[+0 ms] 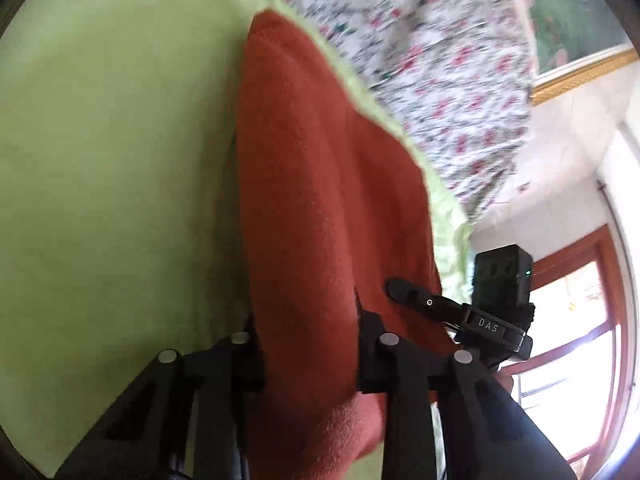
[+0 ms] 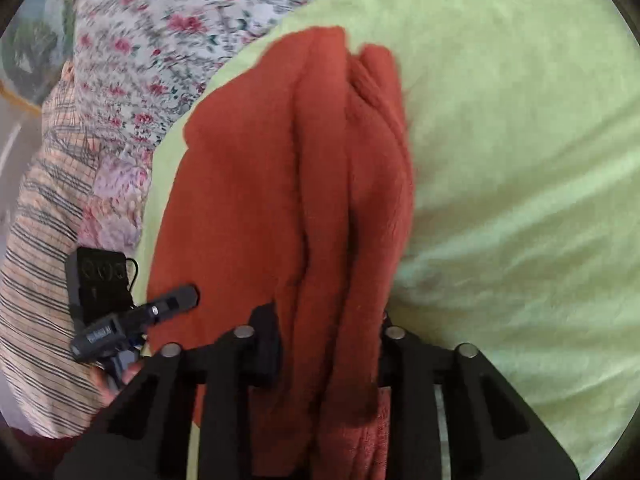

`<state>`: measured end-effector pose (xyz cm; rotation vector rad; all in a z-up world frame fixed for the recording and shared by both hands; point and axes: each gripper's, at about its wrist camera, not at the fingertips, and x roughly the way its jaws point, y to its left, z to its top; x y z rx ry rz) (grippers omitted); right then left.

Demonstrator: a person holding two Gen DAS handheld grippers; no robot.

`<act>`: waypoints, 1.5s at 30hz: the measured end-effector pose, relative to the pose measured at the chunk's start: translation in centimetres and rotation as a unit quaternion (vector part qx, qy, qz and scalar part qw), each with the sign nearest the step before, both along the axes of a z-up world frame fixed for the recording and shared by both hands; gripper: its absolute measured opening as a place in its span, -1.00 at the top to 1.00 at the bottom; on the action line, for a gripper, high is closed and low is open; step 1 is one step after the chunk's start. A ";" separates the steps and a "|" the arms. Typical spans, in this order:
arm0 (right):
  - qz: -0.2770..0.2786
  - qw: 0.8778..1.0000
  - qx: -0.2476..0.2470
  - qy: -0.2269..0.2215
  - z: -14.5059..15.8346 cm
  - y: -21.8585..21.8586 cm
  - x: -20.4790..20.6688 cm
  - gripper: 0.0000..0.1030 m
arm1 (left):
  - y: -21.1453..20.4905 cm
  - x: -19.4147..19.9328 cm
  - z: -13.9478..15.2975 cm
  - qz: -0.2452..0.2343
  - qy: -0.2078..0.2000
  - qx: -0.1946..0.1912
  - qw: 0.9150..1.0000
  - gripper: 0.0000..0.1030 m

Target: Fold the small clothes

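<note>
A rust-red fleece garment (image 1: 320,184) hangs folded over a light green sheet (image 1: 112,168). My left gripper (image 1: 308,344) is shut on its near edge, the cloth bunched between the two black fingers. In the right wrist view the same garment (image 2: 280,184) shows in several lengthwise folds, and my right gripper (image 2: 328,344) is shut on its near edge. Each gripper shows in the other's view: the right gripper (image 1: 404,290) at the garment's right side, the left gripper (image 2: 188,296) at its left side.
A floral cloth (image 1: 420,52) lies past the green sheet's edge. A striped cloth (image 2: 44,264) lies at the left in the right wrist view. A red-framed window (image 1: 580,300) and a gold-framed picture (image 1: 580,20) stand at the right.
</note>
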<state>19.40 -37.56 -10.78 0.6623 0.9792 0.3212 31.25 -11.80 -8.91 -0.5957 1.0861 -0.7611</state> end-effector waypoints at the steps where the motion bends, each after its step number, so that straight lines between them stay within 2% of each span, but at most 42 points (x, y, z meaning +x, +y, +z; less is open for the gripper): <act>1: 0.005 1.000 0.014 -0.012 0.9 0.6 -0.8 0.51 | 0.8 -1.3 1.0 -0.001 -0.011 0.001 1.000 0.51; 4: 0.044 0.998 0.022 -0.049 3.4 4.2 -3.6 0.52 | 4.0 -6.2 3.4 -0.004 -0.041 0.021 0.999 0.51; 6: 0.071 0.996 0.021 -0.058 4.0 6.8 -5.1 0.52 | 6.4 -9.0 4.0 0.000 -0.041 0.030 0.999 0.51; 9: 0.110 0.992 0.025 -0.064 3.3 10.5 -7.0 0.52 | 9.9 -12.7 3.5 0.017 -0.028 0.051 0.998 0.51; 12: 0.119 0.992 0.028 -0.041 0.9 12.9 -7.9 0.52 | 12.0 -15.0 0.9 0.026 0.002 0.079 0.997 0.47; 14: 0.103 0.994 0.009 -0.028 -0.1 13.0 -8.0 0.45 | 12.4 -15.5 0.1 0.034 0.003 0.091 0.995 0.35; 15: 0.094 0.995 -0.003 -0.023 -0.3 13.0 -8.3 0.26 | 12.5 -15.8 0.0 0.039 0.001 0.097 0.995 0.25; 18: 0.067 0.997 -0.036 -0.021 1.1 12.0 -8.9 0.08 | 12.5 -15.6 0.6 0.055 -0.018 0.118 0.991 0.11; 22: 0.026 0.994 -0.081 -0.062 4.6 10.7 -8.8 0.06 | 13.2 -15.6 1.3 0.075 -0.041 0.150 0.985 -0.01; 25: 0.028 0.994 -0.073 -0.082 6.0 11.1 -7.3 0.06 | 14.3 -16.0 1.7 0.092 -0.053 0.157 0.982 -0.02; 27: 0.035 0.994 -0.069 -0.074 5.7 11.8 -5.6 0.06 | 14.8 -15.9 1.6 0.095 -0.050 0.151 0.983 -0.02; 29: 0.036 0.996 -0.074 -0.042 4.3 12.6 -3.7 0.29 | 14.7 -15.6 1.5 0.097 -0.047 0.162 0.981 -0.02; 30: 0.037 0.996 -0.071 -0.029 3.8 12.7 -3.0 0.79 | 14.3 -15.4 1.5 0.096 -0.048 0.169 0.980 -0.01; 31: 0.030 0.997 -0.061 -0.031 3.9 12.4 -2.9 0.79 | 14.2 -15.4 1.6 0.094 -0.051 0.173 0.979 -0.01; 33: 0.015 0.996 -0.029 -0.079 6.1 11.4 -3.8 0.80 | 13.4 -15.2 1.9 0.089 -0.060 0.181 0.978 -0.01; 35: -0.002 0.995 -0.041 -0.093 6.9 10.6 -4.7 0.80 | 12.9 -15.2 1.6 0.080 -0.059 0.181 0.978 -0.02; 37: -0.007 0.996 -0.057 -0.066 5.4 10.0 -4.5 0.80 | 12.4 -15.2 0.9 0.073 -0.054 0.184 0.979 -0.03; 39: -0.009 0.997 -0.076 -0.026 2.5 9.9 -4.0 0.80 | 11.9 -15.3 0.6 0.071 -0.056 0.199 0.976 -0.06; 41: -0.010 0.998 -0.066 -0.018 1.2 9.5 -4.0 0.78 | 11.9 -15.9 0.9 0.070 -0.056 0.203 0.975 -0.05; 42: -0.017 0.998 -0.065 -0.020 1.3 9.3 -4.4 0.74 | 12.0 -16.4 1.2 0.069 -0.061 0.205 0.974 -0.02; 43: -0.023 0.997 -0.068 -0.021 1.7 9.1 -4.7 0.61 | 12.1 -16.9 1.6 0.069 -0.065 0.211 0.973 -0.02; 45: -0.036 0.996 -0.079 -0.028 3.0 9.0 -6.0 0.53 | 12.4 -18.2 2.3 0.067 -0.074 0.223 0.970 -0.02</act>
